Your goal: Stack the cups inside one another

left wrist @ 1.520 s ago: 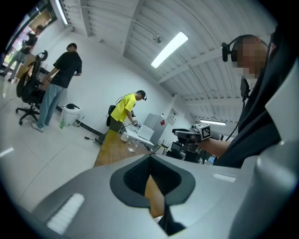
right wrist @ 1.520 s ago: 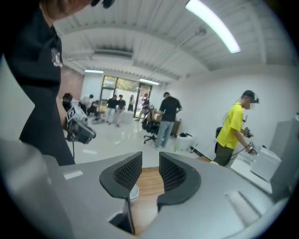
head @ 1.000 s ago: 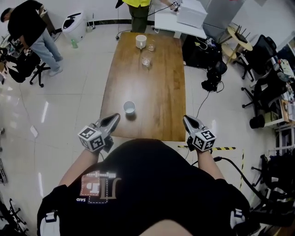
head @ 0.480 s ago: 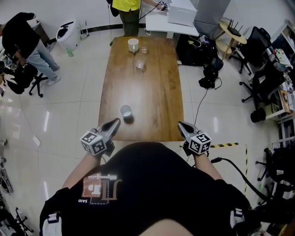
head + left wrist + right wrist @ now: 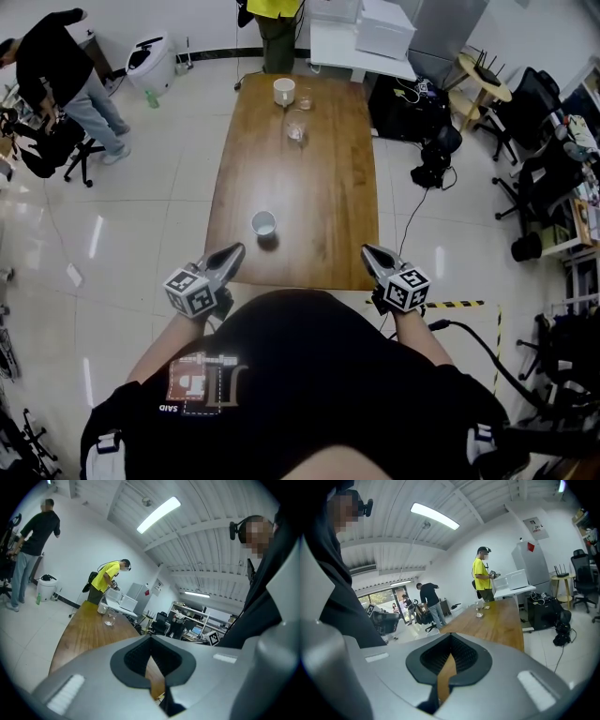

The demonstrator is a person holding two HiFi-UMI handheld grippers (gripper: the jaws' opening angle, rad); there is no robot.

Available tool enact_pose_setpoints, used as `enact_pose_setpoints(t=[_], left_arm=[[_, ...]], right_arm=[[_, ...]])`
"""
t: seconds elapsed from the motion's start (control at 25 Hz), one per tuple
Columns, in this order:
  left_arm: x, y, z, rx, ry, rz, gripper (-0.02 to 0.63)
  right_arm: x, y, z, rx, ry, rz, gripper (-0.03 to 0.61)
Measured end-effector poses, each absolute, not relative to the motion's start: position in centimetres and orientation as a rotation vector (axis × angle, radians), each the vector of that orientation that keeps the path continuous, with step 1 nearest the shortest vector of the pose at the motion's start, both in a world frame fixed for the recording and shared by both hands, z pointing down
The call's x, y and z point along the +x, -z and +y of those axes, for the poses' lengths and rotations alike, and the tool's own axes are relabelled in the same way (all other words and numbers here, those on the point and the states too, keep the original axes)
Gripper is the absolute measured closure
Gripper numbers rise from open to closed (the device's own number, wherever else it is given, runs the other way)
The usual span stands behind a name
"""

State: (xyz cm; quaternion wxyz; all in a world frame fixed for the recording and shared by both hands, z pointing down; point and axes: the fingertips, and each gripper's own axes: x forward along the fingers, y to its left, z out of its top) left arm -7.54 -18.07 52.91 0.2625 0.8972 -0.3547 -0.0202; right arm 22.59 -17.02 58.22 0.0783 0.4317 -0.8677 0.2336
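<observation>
A small white cup (image 5: 264, 223) stands alone on the near half of the wooden table (image 5: 328, 197). At the far end stand a larger white cup (image 5: 284, 90) and two clear glass cups (image 5: 306, 97) (image 5: 296, 128). My left gripper (image 5: 233, 250) is shut and empty at the table's front left corner, a short way from the small cup. At the front right corner my right gripper (image 5: 367, 251) is also shut and empty. In the left gripper view a glass cup (image 5: 110, 618) and the white cup (image 5: 101, 607) show far down the table. A glass (image 5: 479, 612) shows in the right gripper view.
A person in a yellow top (image 5: 274, 21) stands at the table's far end by a white desk (image 5: 366, 42). Another person (image 5: 66, 70) stands at the far left. Office chairs (image 5: 539, 178), cables and black bags (image 5: 436, 159) crowd the floor on the right.
The head view has shifted slightly. Both grippers remain at the table's front edge, and none of the cups has moved.
</observation>
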Motion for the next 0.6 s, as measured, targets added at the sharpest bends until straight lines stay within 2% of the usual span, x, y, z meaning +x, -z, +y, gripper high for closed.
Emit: enact_pose_setpoints(t=[0.4, 0.6], left_arm=[[-6.6, -53.4, -16.6, 2.416, 0.056, -0.926, 0.612], [-8.6, -53.3, -17.6, 2.415, 0.059, -0.905, 0.612]], right_arm=[[22.7, -58.2, -17.4, 1.278, -0.678, -2.556, 0.566], [21.0, -58.7, -17.6, 1.291, -0.686, -2.538, 0.566]])
